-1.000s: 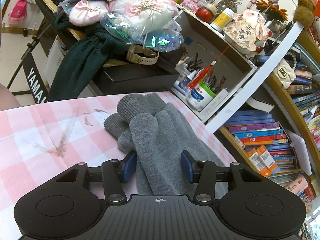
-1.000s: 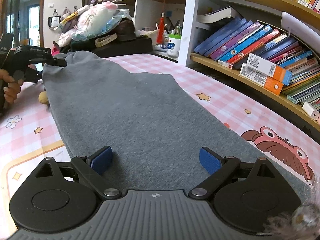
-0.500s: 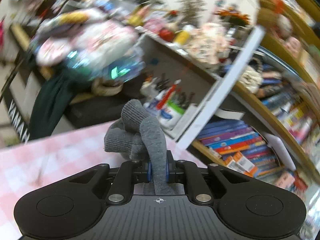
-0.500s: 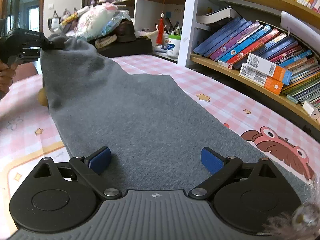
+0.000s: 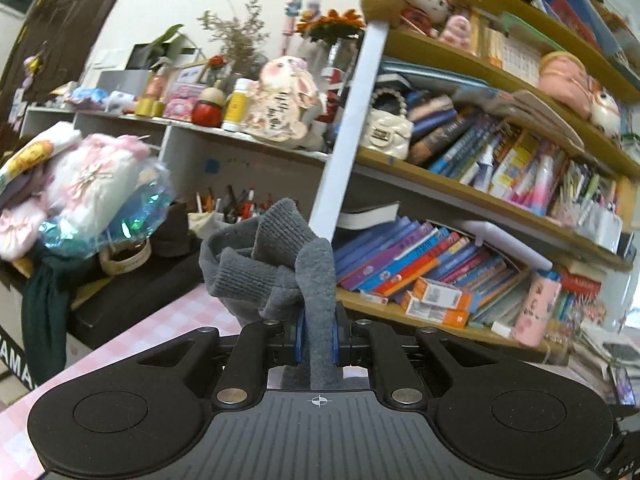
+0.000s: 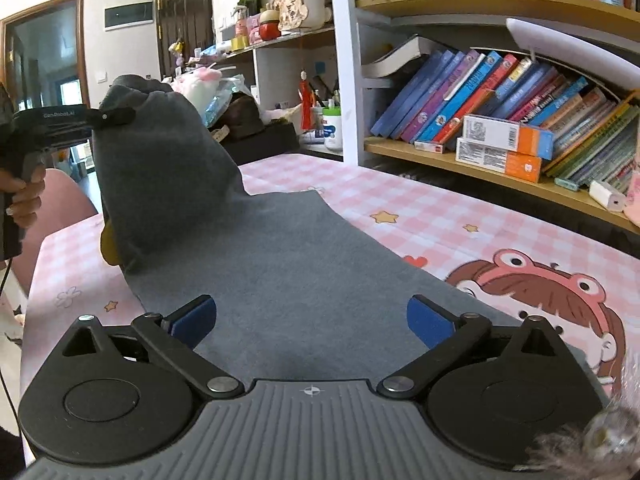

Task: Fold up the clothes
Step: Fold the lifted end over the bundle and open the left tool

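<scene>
A long grey knit garment (image 6: 288,264) lies down the pink checked tablecloth (image 6: 460,216). Its far end is lifted off the table. My left gripper (image 5: 316,336) is shut on that end, with the ribbed cuff (image 5: 272,248) bunched just beyond the blue pads. In the right wrist view the left gripper (image 6: 120,114) hangs at the upper left, held by a person's hand (image 6: 24,196). My right gripper (image 6: 312,320) hovers over the near end of the garment; its jaws are opening wide, the cloth lies flat below and between them, and the pads do not press on it.
A bookshelf (image 6: 500,120) full of books and boxes runs along the table's right side. A pen cup (image 6: 332,132) stands at the far end. Piled clothes (image 5: 88,192) sit on a black keyboard to the left. A pink chair (image 6: 56,208) stands beside the table.
The left gripper shut on the garment's far end and lifted it well above the table, rolling as it rose. The right gripper's jaws spread slightly wider.
</scene>
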A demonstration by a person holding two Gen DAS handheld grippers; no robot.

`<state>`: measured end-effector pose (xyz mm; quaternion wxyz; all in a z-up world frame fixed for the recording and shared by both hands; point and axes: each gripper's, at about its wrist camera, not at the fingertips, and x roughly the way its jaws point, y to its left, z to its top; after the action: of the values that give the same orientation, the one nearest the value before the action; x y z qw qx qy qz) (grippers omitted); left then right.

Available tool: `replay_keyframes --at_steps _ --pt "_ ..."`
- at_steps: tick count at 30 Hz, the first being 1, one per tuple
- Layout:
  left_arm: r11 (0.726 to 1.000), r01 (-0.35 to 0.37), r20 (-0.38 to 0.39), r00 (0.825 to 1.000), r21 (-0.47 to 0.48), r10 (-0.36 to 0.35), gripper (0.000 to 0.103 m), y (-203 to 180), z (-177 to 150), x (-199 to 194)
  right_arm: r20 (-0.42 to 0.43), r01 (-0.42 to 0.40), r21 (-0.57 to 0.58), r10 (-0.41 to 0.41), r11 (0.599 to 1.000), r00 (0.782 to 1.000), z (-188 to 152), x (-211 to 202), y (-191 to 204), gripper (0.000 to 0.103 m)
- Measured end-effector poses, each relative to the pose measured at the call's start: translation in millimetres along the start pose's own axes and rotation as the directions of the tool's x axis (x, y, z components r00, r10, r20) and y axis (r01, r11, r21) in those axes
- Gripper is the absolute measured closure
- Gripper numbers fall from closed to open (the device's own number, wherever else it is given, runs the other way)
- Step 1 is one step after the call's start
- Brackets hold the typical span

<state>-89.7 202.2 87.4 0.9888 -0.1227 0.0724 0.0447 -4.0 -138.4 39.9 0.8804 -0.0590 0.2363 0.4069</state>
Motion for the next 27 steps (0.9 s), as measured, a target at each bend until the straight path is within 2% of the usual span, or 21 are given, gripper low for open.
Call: replay_keyframes --at_steps 4,9,15,21,23,25,27 --pt "0.998 0.014 -0.016 1.000 0.066 -0.013 0.092 -19 4 1 0.000 0.012 0.003 -0.012 1.000 1.000 -5 -9 -4 0.000" --pt "0.986 0.030 -0.076 0.997 0.164 -0.018 0.092 -43 9 5 0.016 0.017 0.021 -0.017 1.000 1.000 -6 -16 -8 0.000" --pt "0.957 0.065 -0.118 0.993 0.282 -0.033 0.091 -67 8 6 0.021 0.017 0.022 -0.018 1.000 1.000 -5 -18 -8 0.000" --pt "0.895 0.131 -0.164 0.984 0.426 -0.065 0.091 -99 -6 6 0.035 0.012 0.041 -0.014 0.999 0.999 -3 -21 -11 0.000" --pt "0.862 0.168 -0.198 0.977 0.478 -0.081 0.087 -114 -17 7 0.042 0.008 0.054 -0.010 0.999 0.999 -2 -22 -14 0.000" --pt "0.829 0.213 -0.243 0.965 0.517 -0.097 0.084 -128 -31 8 0.053 0.003 0.070 -0.007 0.998 0.999 -1 -24 -17 0.000" --pt "0.790 0.278 -0.325 0.940 0.547 -0.105 0.077 -143 -51 10 0.066 -0.003 0.093 -0.003 0.996 0.998 1 -27 -22 0.000"
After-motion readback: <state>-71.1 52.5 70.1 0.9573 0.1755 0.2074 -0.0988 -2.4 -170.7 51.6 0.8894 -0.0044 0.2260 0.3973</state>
